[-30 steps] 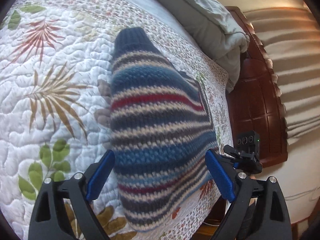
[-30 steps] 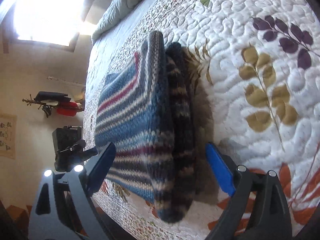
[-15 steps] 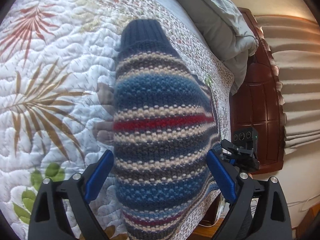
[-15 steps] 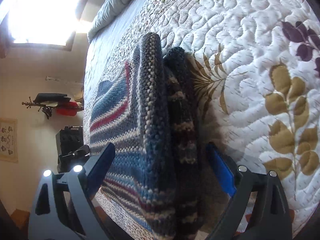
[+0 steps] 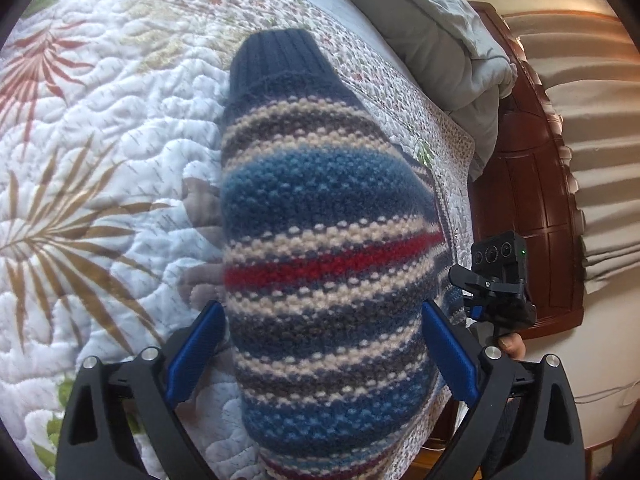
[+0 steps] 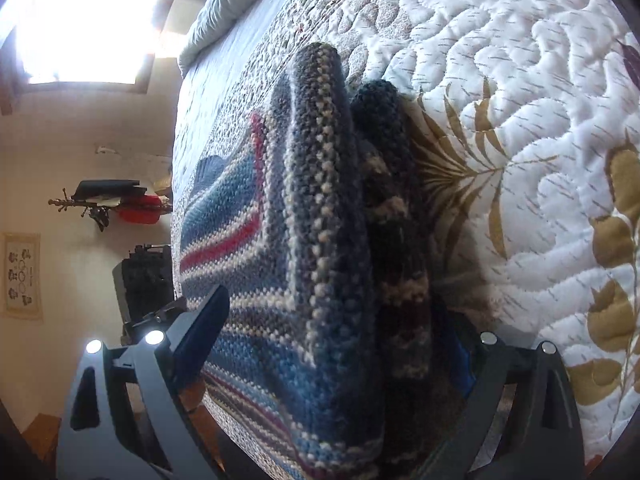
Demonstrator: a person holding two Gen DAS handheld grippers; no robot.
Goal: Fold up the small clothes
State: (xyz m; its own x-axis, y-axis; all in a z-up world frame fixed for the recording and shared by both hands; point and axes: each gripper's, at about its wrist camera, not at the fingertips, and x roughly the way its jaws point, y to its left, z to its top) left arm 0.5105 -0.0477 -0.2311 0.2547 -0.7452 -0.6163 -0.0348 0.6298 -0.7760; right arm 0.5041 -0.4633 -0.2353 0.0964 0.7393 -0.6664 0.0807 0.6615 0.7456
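A folded knit sweater with blue, cream, grey and red stripes lies on the floral quilt, its navy ribbed end pointing away. My left gripper straddles the near end of the sweater. Its jaws are opening, with the knit between the blue pads and neither pad pressing on it. In the right wrist view the sweater shows its stacked folded edges. My right gripper stands wide around that edge, and its right pad is partly hidden behind the fold.
The right gripper's body shows at the sweater's right side, near the bed's edge. A grey duvet lies bunched by the dark wooden bed end. A bright window and a coat rack are beyond the bed.
Both grippers have come forward and lower over the sweater, which now fills more of each view and reaches deeper between the jaws. The sweater itself has not moved.
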